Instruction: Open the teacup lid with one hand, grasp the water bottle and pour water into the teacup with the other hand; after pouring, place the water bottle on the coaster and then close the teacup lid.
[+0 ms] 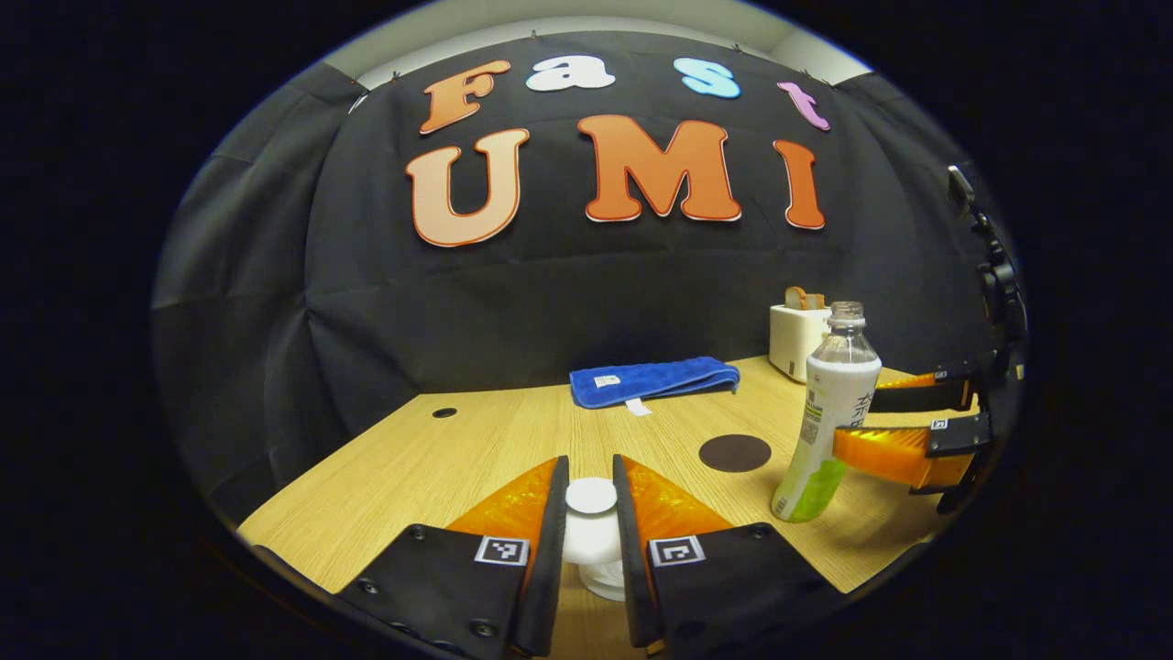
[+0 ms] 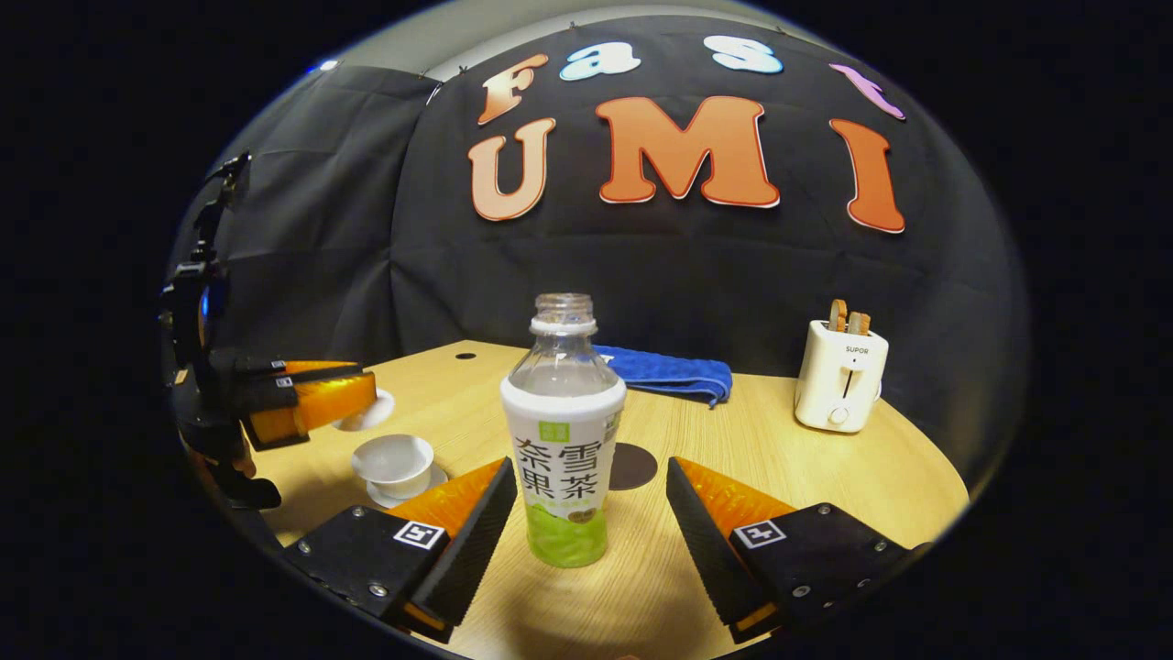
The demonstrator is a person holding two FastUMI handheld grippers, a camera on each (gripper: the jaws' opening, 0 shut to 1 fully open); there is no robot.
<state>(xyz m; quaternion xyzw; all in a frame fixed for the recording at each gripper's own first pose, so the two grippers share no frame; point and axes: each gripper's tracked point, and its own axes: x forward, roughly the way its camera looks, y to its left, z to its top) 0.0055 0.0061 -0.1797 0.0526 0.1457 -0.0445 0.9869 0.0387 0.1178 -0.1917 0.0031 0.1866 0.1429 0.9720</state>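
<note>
My left gripper [image 1: 591, 469] is shut on the knob of the white teacup lid [image 1: 591, 513]. In the right gripper view the left gripper [image 2: 365, 396] holds the lid [image 2: 368, 418] lifted, up and to the left of the uncovered white teacup [image 2: 394, 456] on its saucer. The capless water bottle [image 2: 562, 440] with a white and green label stands upright on the table. My right gripper [image 2: 588, 477] is open, one finger on each side of the bottle, with gaps on both sides. The left gripper view shows the bottle [image 1: 829, 412] and right gripper [image 1: 863, 420] at the right. A dark round coaster [image 1: 735, 453] lies behind the bottle.
A folded blue towel [image 1: 652, 379] lies at the back of the wooden table [image 1: 412, 458]. A white toaster [image 2: 841, 376] with toast in it stands at the back right. The black cloth wall closes off the table's far side.
</note>
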